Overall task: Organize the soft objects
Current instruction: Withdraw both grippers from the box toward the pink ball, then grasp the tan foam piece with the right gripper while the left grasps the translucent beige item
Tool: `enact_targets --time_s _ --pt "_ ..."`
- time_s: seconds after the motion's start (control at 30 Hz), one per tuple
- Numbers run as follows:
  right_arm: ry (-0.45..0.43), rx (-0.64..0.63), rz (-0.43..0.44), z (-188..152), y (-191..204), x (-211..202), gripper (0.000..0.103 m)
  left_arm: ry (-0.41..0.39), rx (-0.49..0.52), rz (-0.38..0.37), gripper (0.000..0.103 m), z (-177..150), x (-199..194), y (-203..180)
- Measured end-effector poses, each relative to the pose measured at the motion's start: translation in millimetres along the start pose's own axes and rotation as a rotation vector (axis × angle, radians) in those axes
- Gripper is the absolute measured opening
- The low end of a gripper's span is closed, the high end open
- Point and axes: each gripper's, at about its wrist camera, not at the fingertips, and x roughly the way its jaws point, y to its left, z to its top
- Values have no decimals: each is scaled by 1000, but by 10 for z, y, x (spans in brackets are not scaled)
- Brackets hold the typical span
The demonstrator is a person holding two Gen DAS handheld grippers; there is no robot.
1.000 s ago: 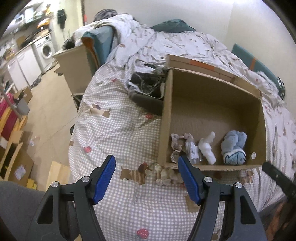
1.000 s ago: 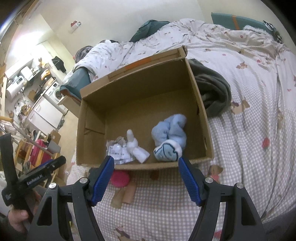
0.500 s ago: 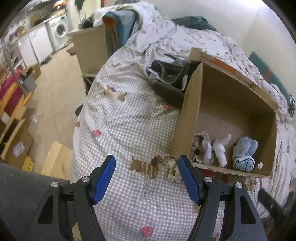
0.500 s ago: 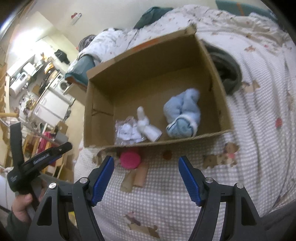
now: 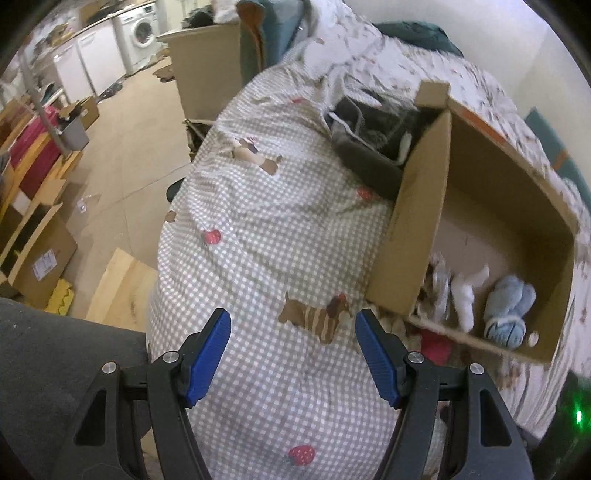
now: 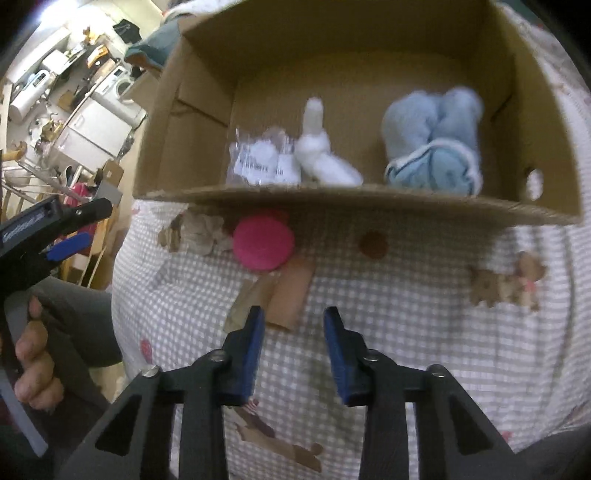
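Note:
A cardboard box lies on the checked bedspread; it also shows in the left wrist view. Inside lie a light blue fleece bundle, a white soft toy and a clear bag with white items. A pink round soft object, a beige scrunchie and a tan folded piece lie on the bed before the box. My right gripper is partly open and empty, just short of the tan piece. My left gripper is open and empty, left of the box.
A dark garment lies on the bed left of the box. The bed edge drops to the floor on the left, with cardboard boxes, a washing machine and shelves. The left gripper and hand show in the right wrist view.
My right gripper has moved closer and lower toward the objects before the box, and its jaws have narrowed. My left gripper has swung left, away from the box.

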Motion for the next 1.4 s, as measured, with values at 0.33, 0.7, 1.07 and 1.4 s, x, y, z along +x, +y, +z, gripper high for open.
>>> enact_targets --time_s 0.33,0.7,1.07,1.4 --pt "47 95 109 68 -51 351 28 33 51 -18 67 -90 82 -156" --pt "-35 100 87 19 -75 -87 6 71 104 -65 67 -183 120 -271" --pt "-118 121 21 -104 -318 -531 6 102 229 -109 67 -416 223 -657" --pt "-144 199 -6 -87 -546 -571 6 225 331 -309 67 -751 504 -1163"
